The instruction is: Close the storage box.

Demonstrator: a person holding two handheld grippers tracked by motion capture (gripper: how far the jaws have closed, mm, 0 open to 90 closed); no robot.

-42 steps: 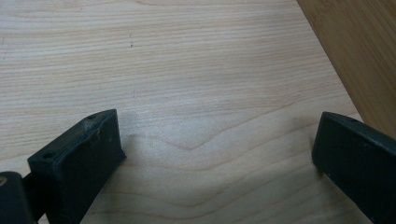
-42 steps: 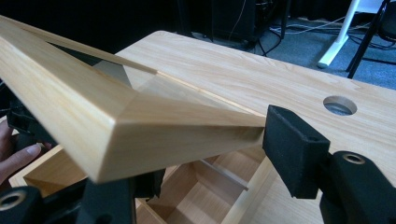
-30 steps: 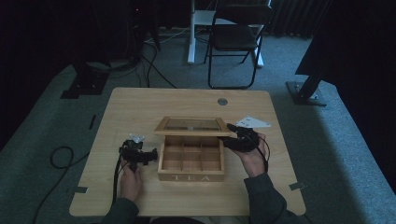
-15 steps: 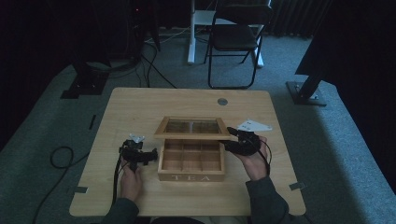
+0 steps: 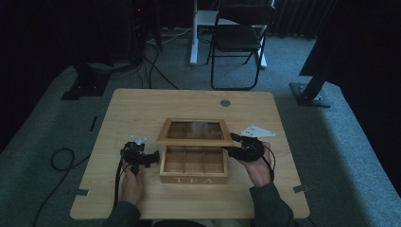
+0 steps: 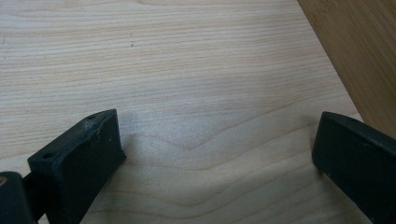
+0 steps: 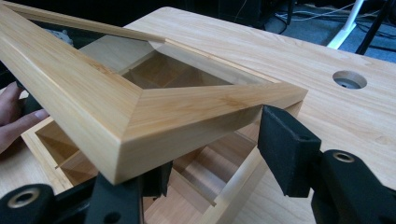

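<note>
A wooden tea box [image 5: 194,178] with several compartments stands on the table [image 5: 142,109], its glass-paned lid [image 5: 194,141] raised at a slant. My right gripper [image 5: 234,150] is at the lid's right front corner. In the right gripper view the gripper [image 7: 212,154] is shut on the lid [image 7: 93,102], one jaw under the frame and the other against its outer edge, above the box [image 7: 233,186]. My left gripper [image 5: 153,157] rests on the table just left of the box. In the left gripper view it [image 6: 215,140] is open over bare wood, beside the box's side wall [image 6: 364,56].
A round cable hole [image 5: 225,102] sits near the table's far edge. A folding chair [image 5: 239,38] and stand bases are on the floor beyond the table. A cable [image 5: 59,158] loops on the floor at the left. A person's fingers [image 7: 18,121] touch the box's far side.
The lid's free edge and my right gripper have shifted slightly toward the near side, so the lid sits a little lower. The left gripper has not moved.
</note>
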